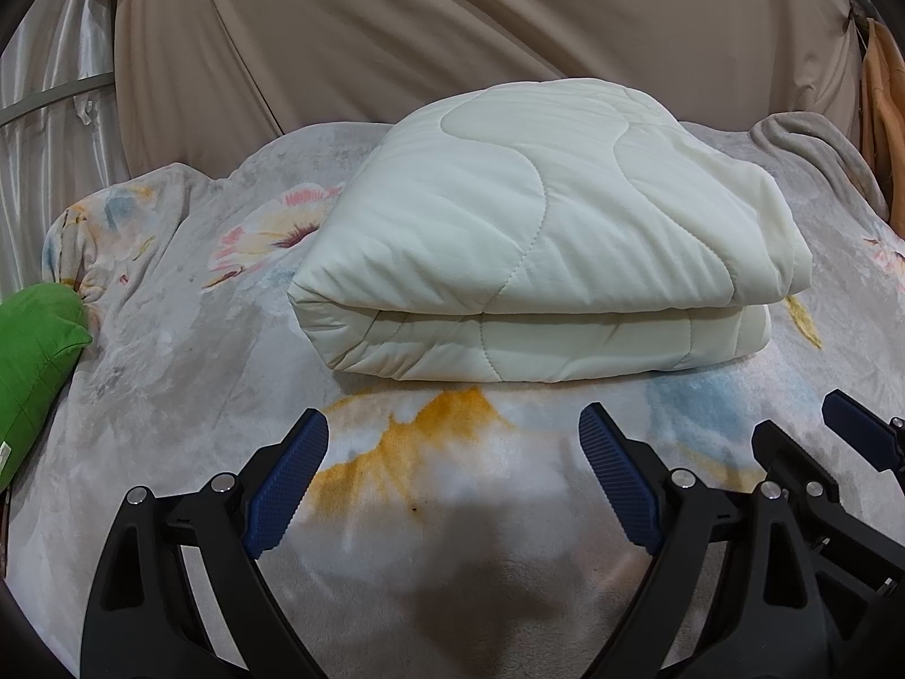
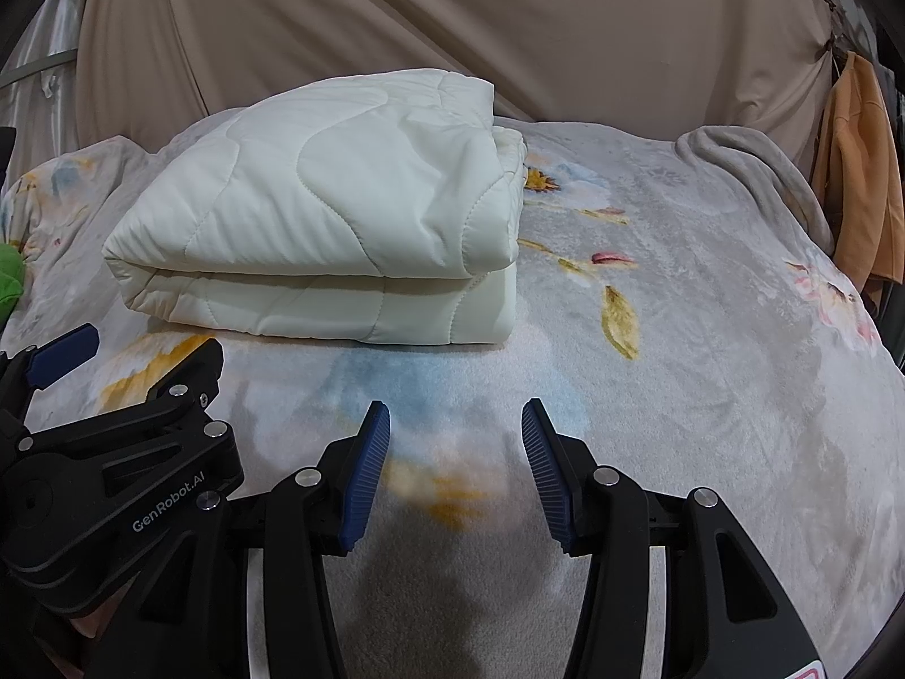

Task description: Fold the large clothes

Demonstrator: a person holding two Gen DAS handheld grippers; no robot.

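A cream quilted blanket lies folded into a thick rectangular bundle on the bed; it also shows in the right wrist view. My left gripper is open and empty, hovering over the bedspread just in front of the bundle. My right gripper is open and empty, to the right of the left one and in front of the bundle's right end. Each gripper shows at the edge of the other's view: the right one and the left one.
The bed is covered by a grey floral bedspread. A green cushion lies at the left edge. A beige curtain hangs behind the bed. An orange garment hangs at the far right.
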